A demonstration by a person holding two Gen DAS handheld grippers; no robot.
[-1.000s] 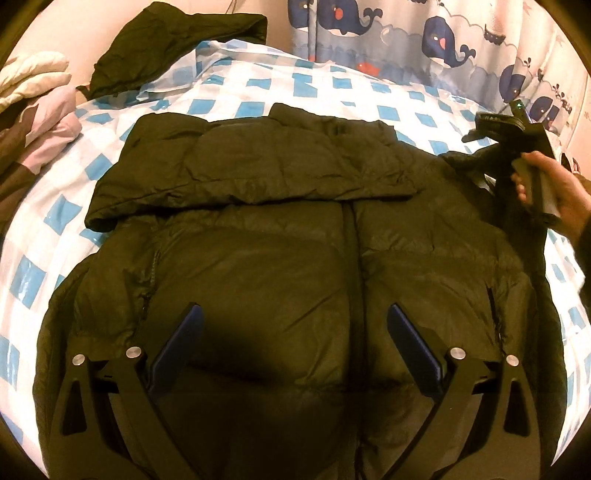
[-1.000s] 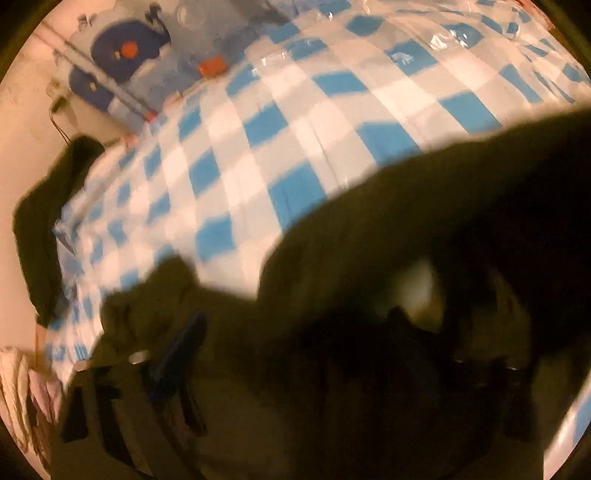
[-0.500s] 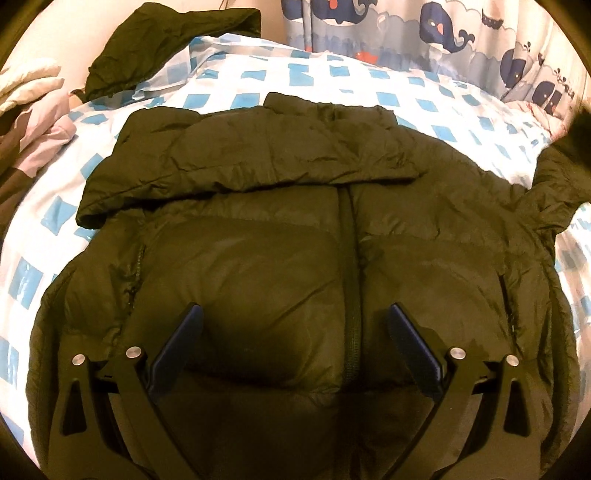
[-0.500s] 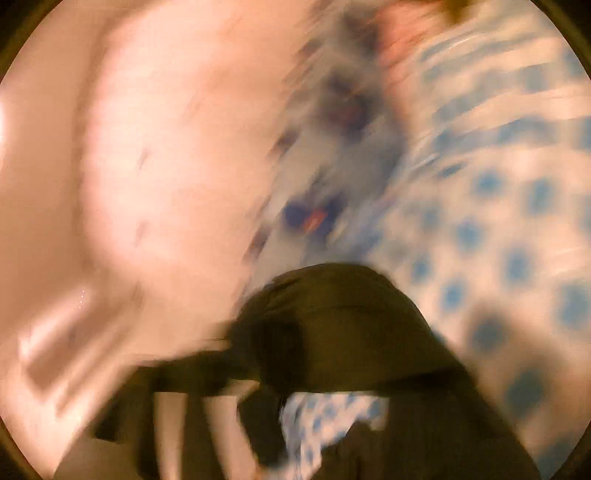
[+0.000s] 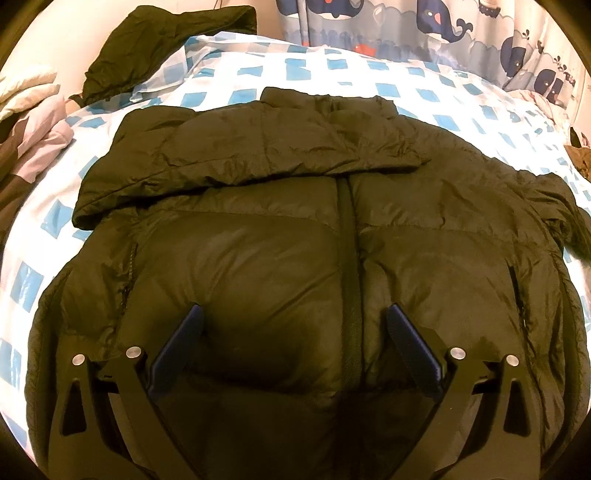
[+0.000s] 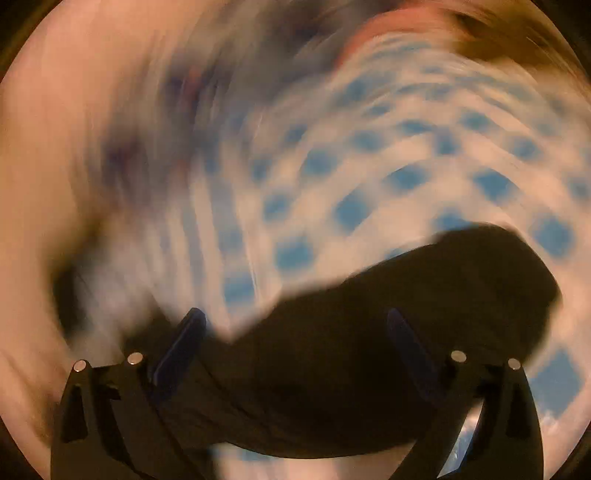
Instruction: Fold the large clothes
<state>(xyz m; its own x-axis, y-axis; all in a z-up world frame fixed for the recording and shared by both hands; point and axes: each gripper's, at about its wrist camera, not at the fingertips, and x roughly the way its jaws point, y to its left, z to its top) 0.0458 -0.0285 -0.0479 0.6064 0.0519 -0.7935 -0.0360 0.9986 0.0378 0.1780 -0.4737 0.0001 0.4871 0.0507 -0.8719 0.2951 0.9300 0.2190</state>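
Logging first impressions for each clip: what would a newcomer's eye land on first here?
A big dark puffer jacket lies front-up, filling the middle of a blue-and-white checked bedsheet. The left gripper hangs open above its lower front. Behind the bed hangs a whale-print curtain.

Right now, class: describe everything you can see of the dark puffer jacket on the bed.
The puffer jacket is dark olive, quilted and slightly shiny. It lies front up on the blue-checked sheet, centre zip closed, collar farthest from the camera. One sleeve is folded across the chest; two slit pockets show. Neither gripper grips it.
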